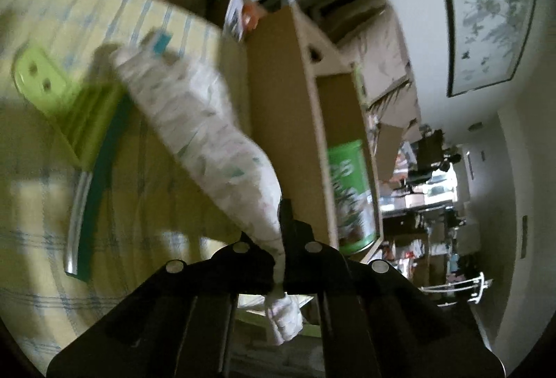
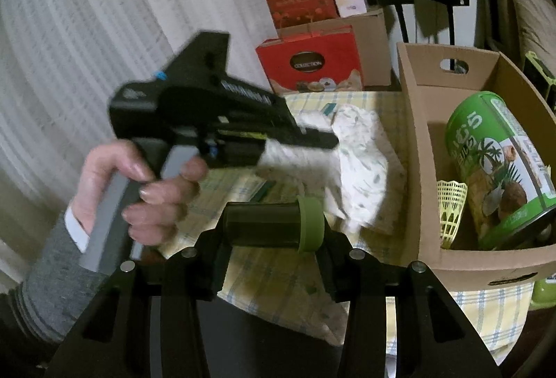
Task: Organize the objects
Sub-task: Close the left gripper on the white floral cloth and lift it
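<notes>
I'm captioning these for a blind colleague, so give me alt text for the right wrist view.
The right gripper holds a dark cylindrical container with a green lid sideways above a yellow checked tablecloth. Ahead, the left gripper pinches a white patterned cloth, beside a cardboard box holding a green can and a yellow shuttlecock.

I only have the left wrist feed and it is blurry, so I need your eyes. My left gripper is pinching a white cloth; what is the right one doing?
Observer: The right gripper is shut on a dark cylindrical container with a green lid, lying crosswise between the fingers.
Operator: I see a green can in the cardboard box. Anything else in there?
Observer: Yes, a yellow shuttlecock lies beside the green can in the cardboard box.
Operator: Does the cloth hang free?
Observer: No. The left gripper holds one edge; the rest of the white cloth lies bunched on the checked tablecloth.
</notes>
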`<state>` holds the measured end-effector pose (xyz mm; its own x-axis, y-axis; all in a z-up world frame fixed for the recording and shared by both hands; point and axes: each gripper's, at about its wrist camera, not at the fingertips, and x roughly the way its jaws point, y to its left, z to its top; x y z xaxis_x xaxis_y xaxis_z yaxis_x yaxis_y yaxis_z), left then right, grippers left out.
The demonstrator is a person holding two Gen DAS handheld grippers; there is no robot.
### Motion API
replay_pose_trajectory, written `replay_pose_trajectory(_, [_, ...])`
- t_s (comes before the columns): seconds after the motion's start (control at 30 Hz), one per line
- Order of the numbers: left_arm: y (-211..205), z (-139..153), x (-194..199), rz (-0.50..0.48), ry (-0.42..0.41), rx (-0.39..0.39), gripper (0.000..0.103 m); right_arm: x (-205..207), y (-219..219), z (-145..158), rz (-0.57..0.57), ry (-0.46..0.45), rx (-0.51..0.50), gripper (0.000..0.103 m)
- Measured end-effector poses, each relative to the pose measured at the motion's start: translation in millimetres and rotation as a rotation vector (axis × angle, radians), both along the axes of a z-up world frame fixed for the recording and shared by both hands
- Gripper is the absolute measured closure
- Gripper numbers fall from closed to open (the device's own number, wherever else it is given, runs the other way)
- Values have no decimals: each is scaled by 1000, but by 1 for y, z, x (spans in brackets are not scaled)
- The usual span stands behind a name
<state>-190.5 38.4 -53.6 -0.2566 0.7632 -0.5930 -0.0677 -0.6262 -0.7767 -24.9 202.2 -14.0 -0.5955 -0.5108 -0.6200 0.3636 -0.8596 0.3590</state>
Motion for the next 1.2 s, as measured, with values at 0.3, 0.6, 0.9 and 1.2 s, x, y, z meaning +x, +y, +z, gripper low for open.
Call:
replay_pose_trajectory(0.3, [-24, 21, 0, 63, 58, 11, 101, -1, 6, 17, -42, 81, -60, 59])
replay_pose_trajectory(0.6, [-37, 0, 3, 86, 38, -32, 101, -30, 10, 7, -102, 60, -91, 59])
replay_pose_trajectory(0.9, [-41, -29, 15, 89, 47, -184, 101, -48, -13, -29, -83, -31, 3, 59])
replay_pose_trajectory(1.2, [-43, -39, 27, 74, 59, -245, 101, -56, -5, -32, -132, -40, -15, 52])
